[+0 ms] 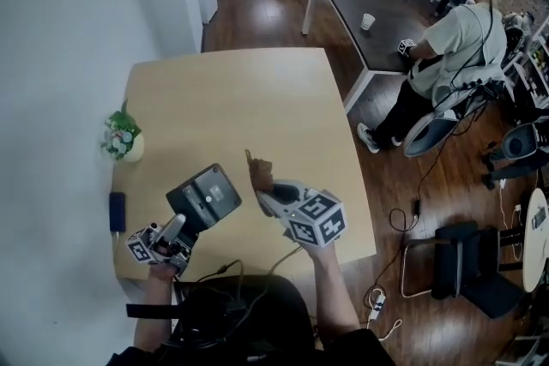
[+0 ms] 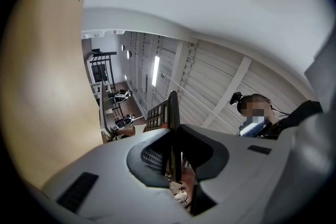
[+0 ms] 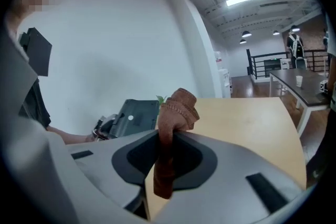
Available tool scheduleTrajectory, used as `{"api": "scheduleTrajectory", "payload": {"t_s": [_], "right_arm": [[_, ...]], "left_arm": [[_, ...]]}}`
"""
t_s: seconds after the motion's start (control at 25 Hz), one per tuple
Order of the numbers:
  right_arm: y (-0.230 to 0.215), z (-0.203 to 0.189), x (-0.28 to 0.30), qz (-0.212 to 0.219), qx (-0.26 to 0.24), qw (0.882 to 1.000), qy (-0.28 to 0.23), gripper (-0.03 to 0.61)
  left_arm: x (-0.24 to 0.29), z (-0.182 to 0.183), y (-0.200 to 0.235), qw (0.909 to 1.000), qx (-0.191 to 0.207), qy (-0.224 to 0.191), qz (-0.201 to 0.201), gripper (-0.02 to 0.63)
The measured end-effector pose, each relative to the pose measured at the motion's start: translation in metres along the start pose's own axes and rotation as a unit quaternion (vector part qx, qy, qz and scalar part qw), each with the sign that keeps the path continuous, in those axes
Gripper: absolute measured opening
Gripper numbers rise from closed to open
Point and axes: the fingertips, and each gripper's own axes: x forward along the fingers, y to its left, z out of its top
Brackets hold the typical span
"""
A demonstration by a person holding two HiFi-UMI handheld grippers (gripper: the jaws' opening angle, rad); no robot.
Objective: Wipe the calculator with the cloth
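Observation:
The calculator (image 1: 206, 196) is a dark slab, lifted off the light wooden table (image 1: 232, 99) and tilted, with its back toward me. My left gripper (image 1: 182, 229) is shut on its near edge. In the left gripper view the calculator (image 2: 169, 113) stands edge-on between the jaws, with its keys facing left. To its right, my right gripper (image 1: 264, 188) is shut on a brown cloth (image 1: 258, 171), which sticks up from the jaws. The right gripper view shows the bunched cloth (image 3: 176, 107) pinched there, with the calculator (image 3: 134, 115) a short way off to its left, not touching it.
A small pot of flowers (image 1: 122, 138) and a dark flat object (image 1: 117, 212) sit by the table's left edge. Beyond the table another person (image 1: 453, 47) stands at a dark table with a cup (image 1: 367, 21). Chairs and cables lie on the floor to the right.

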Motion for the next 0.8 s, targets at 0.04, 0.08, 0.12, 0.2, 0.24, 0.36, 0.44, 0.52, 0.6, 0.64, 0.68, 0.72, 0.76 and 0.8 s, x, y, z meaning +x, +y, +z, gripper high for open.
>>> {"api": "scheduleTrajectory", "payload": {"t_s": [0.04, 0.08, 0.12, 0.2, 0.24, 0.36, 0.44, 0.52, 0.6, 0.64, 0.68, 0.72, 0.76, 0.8], "right_arm": [[0.014, 0.007, -0.002, 0.02, 0.001, 1.0, -0.012, 0.066], [0.031, 0.015, -0.002, 0.046, -0.001, 0.999, -0.023, 0.066], [0.051, 0.022, 0.001, 0.073, -0.007, 0.997, -0.03, 0.066], [0.087, 0.029, 0.012, 0.116, -0.032, 0.992, -0.028, 0.066], [0.099, 0.027, 0.019, 0.126, -0.049, 0.991, -0.018, 0.066], [0.103, 0.009, 0.04, 0.112, -0.086, 0.99, 0.02, 0.067], [0.09, 0.003, 0.04, 0.095, -0.081, 0.992, 0.028, 0.067], [0.073, 0.0, 0.033, 0.077, -0.068, 0.994, 0.03, 0.067], [0.052, -0.002, 0.028, 0.057, -0.054, 0.996, 0.031, 0.069], [0.041, -0.004, 0.027, 0.045, -0.047, 0.997, 0.032, 0.068], [0.029, -0.007, 0.025, 0.032, -0.04, 0.998, 0.033, 0.069], [0.016, -0.011, 0.022, 0.017, -0.033, 0.999, 0.036, 0.067], [0.004, -0.016, 0.017, 0.0, -0.027, 0.999, 0.039, 0.067], [-0.005, -0.02, 0.011, -0.015, -0.021, 0.999, 0.039, 0.066]], "left_arm": [[0.008, 0.002, -0.006, 0.9999, -0.009, -0.006, -0.004, 0.057], [0.012, 0.004, -0.008, 0.9999, -0.011, -0.009, -0.004, 0.057], [0.012, 0.005, -0.007, 0.9999, -0.007, -0.009, -0.001, 0.057], [0.018, 0.005, -0.009, 1.0, -0.001, -0.004, -0.002, 0.057], [0.023, 0.004, -0.011, 1.0, 0.0, -0.002, -0.007, 0.058], [0.006, 0.004, 0.001, 0.9997, 0.02, 0.004, -0.011, 0.058], [0.003, 0.003, 0.001, 0.9997, 0.022, 0.002, -0.014, 0.061], [0.001, 0.003, -0.003, 0.9996, 0.022, 0.001, -0.016, 0.063], [0.004, 0.002, -0.007, 0.9996, 0.023, 0.002, -0.014, 0.064], [0.008, 0.001, -0.01, 0.9997, 0.017, 0.002, -0.015, 0.064], [0.01, 0.0, -0.011, 0.9998, 0.012, 0.0, -0.015, 0.064], [0.009, -0.001, -0.01, 0.9999, 0.007, -0.003, -0.014, 0.063], [0.011, -0.001, -0.012, 0.9998, -0.001, -0.009, -0.016, 0.058], [0.017, -0.001, -0.017, 0.9995, -0.013, -0.017, -0.022, 0.057]]}}
